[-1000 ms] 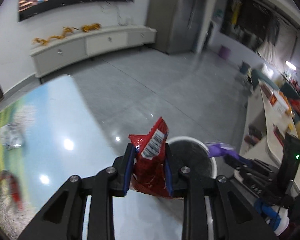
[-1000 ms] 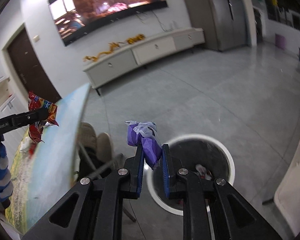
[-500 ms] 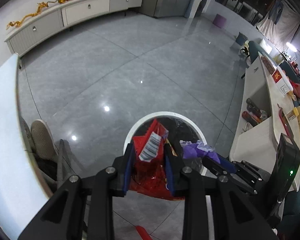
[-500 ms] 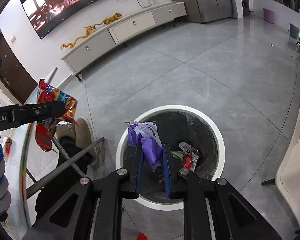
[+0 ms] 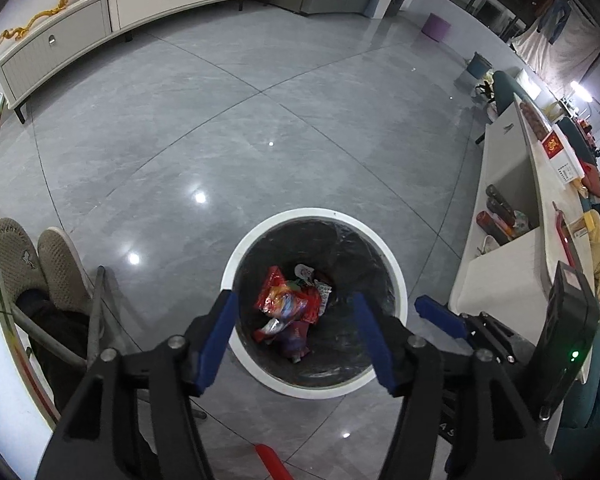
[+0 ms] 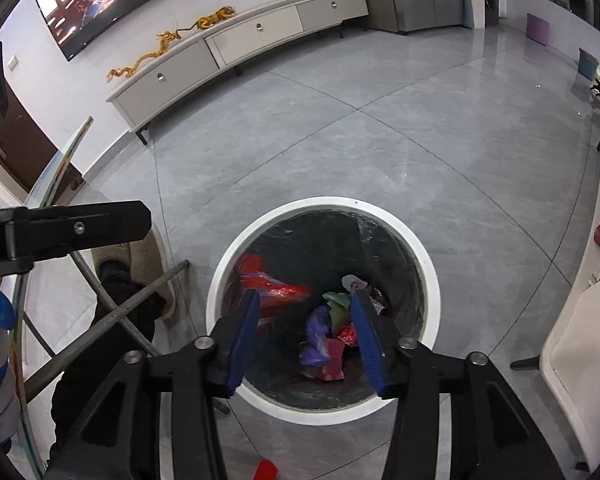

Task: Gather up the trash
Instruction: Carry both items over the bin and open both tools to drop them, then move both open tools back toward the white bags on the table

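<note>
Both hand-held grippers hang over the round white-rimmed bin with a black liner [image 5: 396, 280]. The left hand-held gripper [image 5: 296, 334] and right hand-held gripper [image 6: 306, 330] have just been opening, jaws apart and empty. The crumpled red snack wrapper [image 5: 288, 304] and purple wrapper [image 6: 316, 336] lie inside the bin.
</note>
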